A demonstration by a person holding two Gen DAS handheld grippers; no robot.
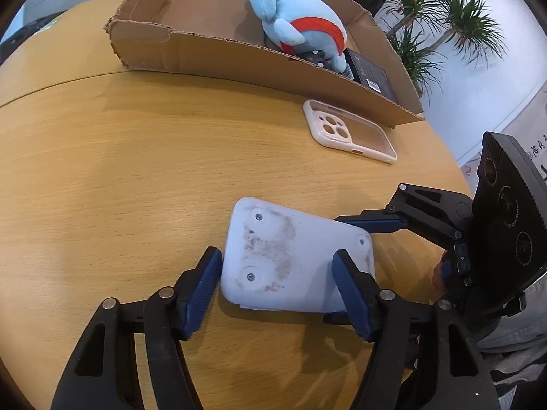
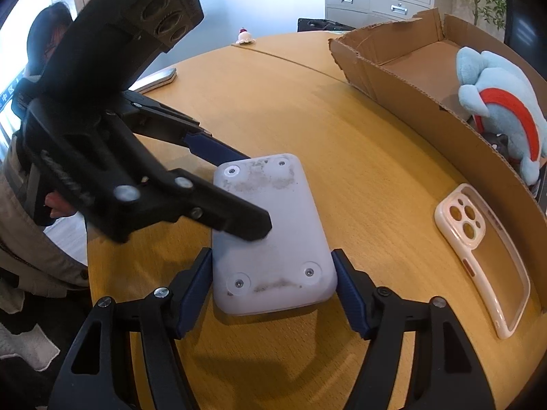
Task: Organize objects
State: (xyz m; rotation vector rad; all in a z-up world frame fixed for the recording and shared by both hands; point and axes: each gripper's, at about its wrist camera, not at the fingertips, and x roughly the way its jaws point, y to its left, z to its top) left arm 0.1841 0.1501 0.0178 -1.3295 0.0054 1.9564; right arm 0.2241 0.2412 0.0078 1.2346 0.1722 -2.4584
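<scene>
Both grippers clamp one scuffed white device point(image 2: 271, 235) on the round table point(image 1: 119, 171) — left gripper point(image 1: 277, 283) and right gripper point(image 2: 273, 283) at opposite ends, seemingly to lift it level toward the cardboard box point(image 1: 239, 61) beyond.

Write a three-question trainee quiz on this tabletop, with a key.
1. True or false: the phone case lies on the table, outside the cardboard box.
2. The right gripper has its fingers on either side of which thing? A a mug; B the white device; C a book.
3. What colour is the band on the blue plush toy?
Key: 1 true; 2 B; 3 red.
</scene>
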